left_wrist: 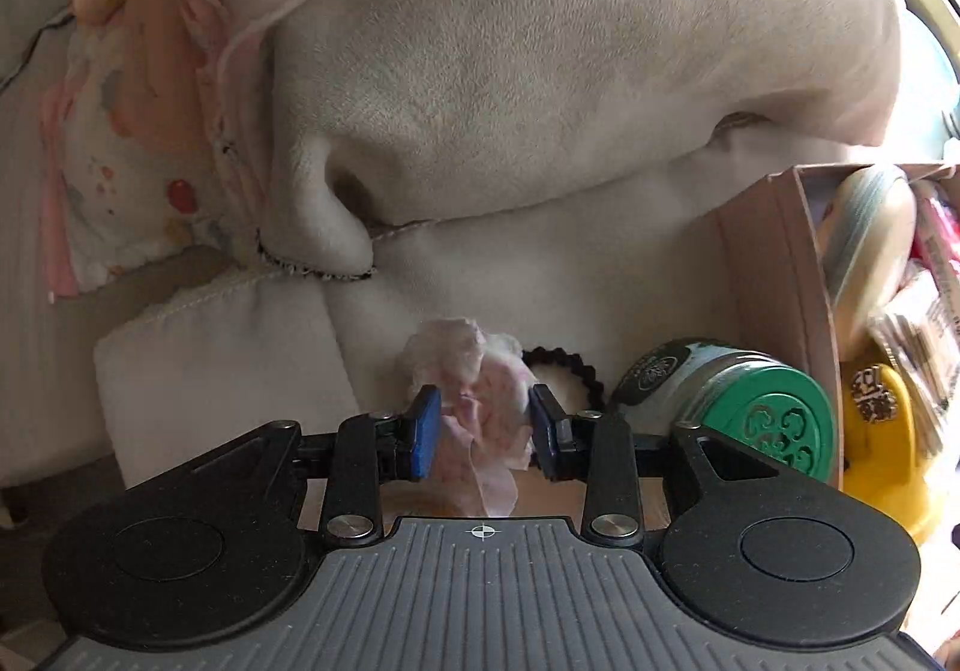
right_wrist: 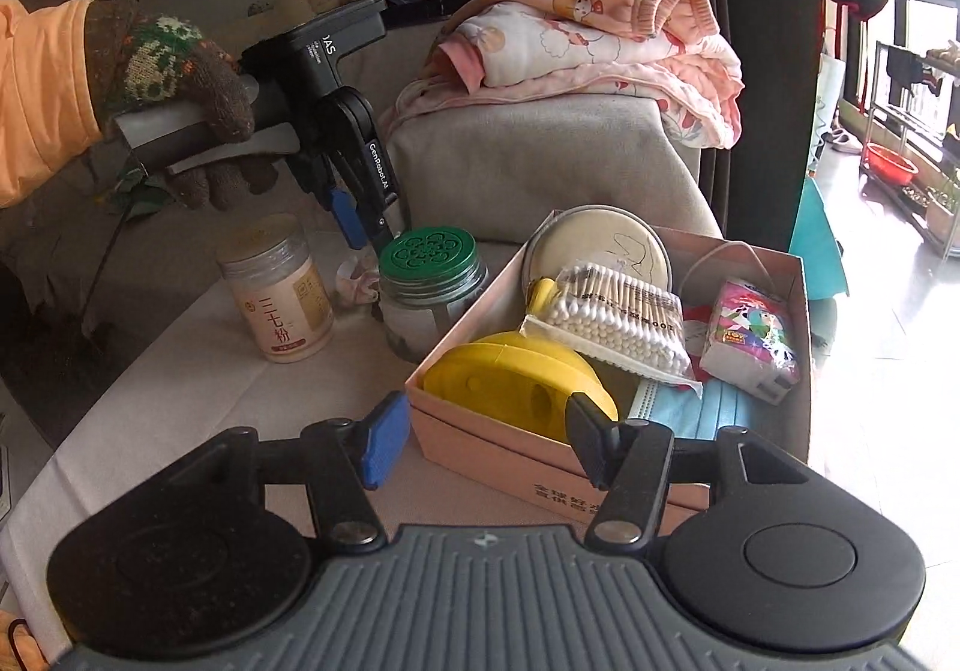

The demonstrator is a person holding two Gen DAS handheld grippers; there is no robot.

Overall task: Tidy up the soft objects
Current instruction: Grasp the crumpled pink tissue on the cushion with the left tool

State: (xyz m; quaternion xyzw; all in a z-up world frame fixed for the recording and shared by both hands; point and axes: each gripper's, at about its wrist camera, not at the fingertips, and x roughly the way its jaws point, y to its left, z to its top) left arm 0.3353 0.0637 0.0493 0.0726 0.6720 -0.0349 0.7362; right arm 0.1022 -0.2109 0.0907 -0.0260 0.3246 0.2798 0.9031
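A crumpled pink-and-white tissue [left_wrist: 474, 401] lies on the table between the blue pads of my left gripper [left_wrist: 483, 425]. The jaws stand close around it, and I cannot tell whether they press on it. In the right wrist view the left gripper [right_wrist: 360, 233] points down at the tissue [right_wrist: 355, 281], beside the green-lidded jar [right_wrist: 429, 287]. My right gripper [right_wrist: 480, 443] is open and empty, just in front of the pink cardboard box [right_wrist: 480, 449]. The box holds a yellow object [right_wrist: 510, 383], cotton swabs [right_wrist: 612, 317], a tissue pack [right_wrist: 753, 341] and a blue mask [right_wrist: 690, 413].
Folded pink clothes [right_wrist: 600, 47] lie on the grey sofa arm [right_wrist: 528, 161]. A beige powder jar [right_wrist: 279, 290] stands left of the green-lidded jar [left_wrist: 762, 413]. A black scalloped ring [left_wrist: 570, 371] lies behind the tissue. A white cloth [left_wrist: 228, 371] covers the table.
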